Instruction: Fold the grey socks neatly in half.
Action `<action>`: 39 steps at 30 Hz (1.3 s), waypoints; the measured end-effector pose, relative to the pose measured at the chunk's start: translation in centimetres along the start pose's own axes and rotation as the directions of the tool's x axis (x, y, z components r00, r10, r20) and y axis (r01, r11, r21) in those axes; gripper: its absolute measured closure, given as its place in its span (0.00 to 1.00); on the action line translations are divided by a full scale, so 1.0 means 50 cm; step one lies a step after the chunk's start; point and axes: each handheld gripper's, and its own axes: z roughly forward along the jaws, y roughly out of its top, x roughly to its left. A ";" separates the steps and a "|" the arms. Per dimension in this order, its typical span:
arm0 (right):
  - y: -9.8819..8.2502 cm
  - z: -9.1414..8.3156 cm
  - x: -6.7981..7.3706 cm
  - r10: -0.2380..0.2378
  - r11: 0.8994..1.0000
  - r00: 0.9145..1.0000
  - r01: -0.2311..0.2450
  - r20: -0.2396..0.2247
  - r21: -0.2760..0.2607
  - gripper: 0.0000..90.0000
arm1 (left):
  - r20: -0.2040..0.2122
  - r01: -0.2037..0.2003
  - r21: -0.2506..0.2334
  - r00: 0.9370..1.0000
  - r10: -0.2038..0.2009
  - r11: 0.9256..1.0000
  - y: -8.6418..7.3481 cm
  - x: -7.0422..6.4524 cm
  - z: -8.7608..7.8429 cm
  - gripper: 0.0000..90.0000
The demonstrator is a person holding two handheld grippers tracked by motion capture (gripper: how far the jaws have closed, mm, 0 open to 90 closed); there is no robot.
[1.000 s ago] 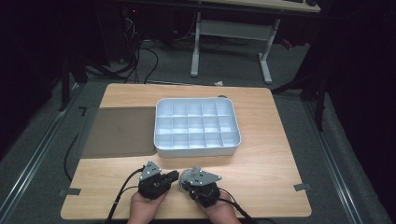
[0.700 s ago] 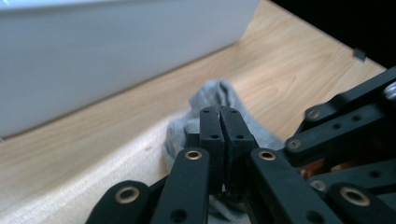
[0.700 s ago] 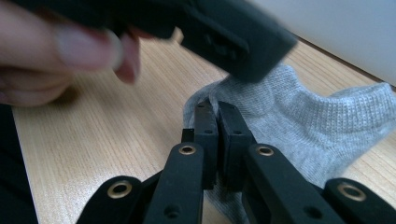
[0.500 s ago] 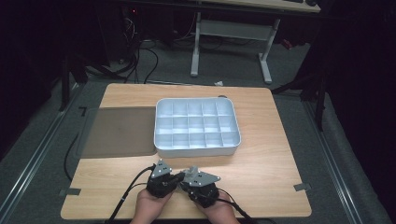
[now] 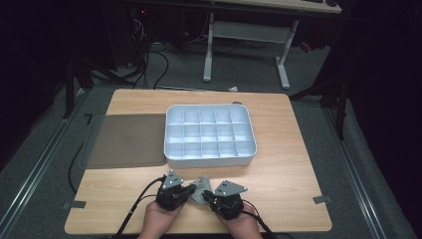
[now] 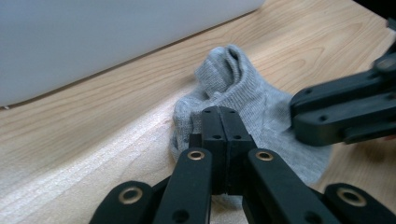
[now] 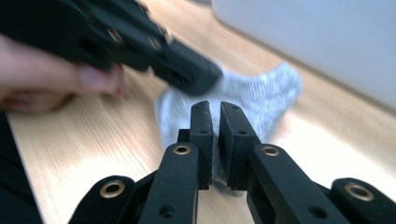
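So we're holding a grey sock [image 5: 200, 189] between both grippers, down at the near edge of the table [image 5: 293, 164], just in front of the white tray [image 5: 209, 135]. Our left gripper [image 6: 219, 116] is clamping its jaws fully together on the sock's near side, with the fabric bunching up past the tips and the cuff pointing toward the tray. Our right gripper [image 7: 214, 112] is pinching the other side, but its jaws have just been opening a bit, so we're seeing a narrow gap with grey fabric sitting in it. Both grippers are nearly touching each other over the sock, which is lying on the wood.
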 end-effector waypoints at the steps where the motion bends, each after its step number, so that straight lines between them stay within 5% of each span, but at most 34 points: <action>1: -0.004 0.005 -0.001 -0.004 1.000 1.000 0.004 0.001 0.018 0.95 | 0.002 0.000 0.000 1.000 0.000 1.000 0.000 0.000 0.000 1.00; 5: -0.012 0.017 0.003 -0.022 0.999 1.000 0.022 0.004 0.023 0.96 | 0.007 0.010 -0.013 1.000 -0.010 1.000 0.008 -0.007 -0.012 0.98; 9: -0.013 0.020 0.003 -0.024 1.000 1.000 0.024 0.003 0.017 0.97 | 0.024 -0.039 -0.063 0.999 0.041 0.997 0.022 -0.038 -0.034 0.97; 14: -0.015 0.021 0.000 -0.028 1.000 1.000 0.028 -0.002 0.012 0.98 | 0.013 -0.025 0.015 1.000 0.024 1.000 -0.004 -0.030 -0.006 0.98; 17: -0.017 0.021 -0.003 -0.024 1.000 1.000 0.024 -0.007 0.003 0.98 | -0.020 -0.085 0.032 0.996 0.086 0.996 -0.012 -0.029 -0.010 1.00; 19: -0.017 0.022 -0.004 -0.019 1.000 1.000 0.019 -0.004 0.001 0.98 | -0.060 -0.151 0.040 0.986 0.153 0.988 -0.013 -0.036 -0.012 1.00; 22: -0.014 0.025 -0.004 -0.019 1.000 1.000 0.019 -0.002 0.003 0.98 | -0.077 -0.167 0.039 0.982 0.170 0.985 -0.015 -0.040 -0.010 1.00; 27: -0.003 -0.007 -0.009 0.036 0.999 0.999 -0.036 -0.008 -0.034 0.91 | -0.075 -0.164 0.035 0.983 0.166 0.986 -0.017 -0.039 -0.011 1.00; 33: -0.016 -0.006 -0.028 0.142 0.990 0.990 -0.141 0.021 -0.018 0.67 | -0.049 -0.128 0.026 0.990 0.129 0.991 -0.017 -0.031 -0.010 1.00; 39: -0.020 0.020 -0.038 0.209 0.978 0.978 -0.208 -0.021 0.030 0.71 | -0.076 -0.141 0.028 0.987 0.143 0.990 -0.015 -0.037 -0.009 0.99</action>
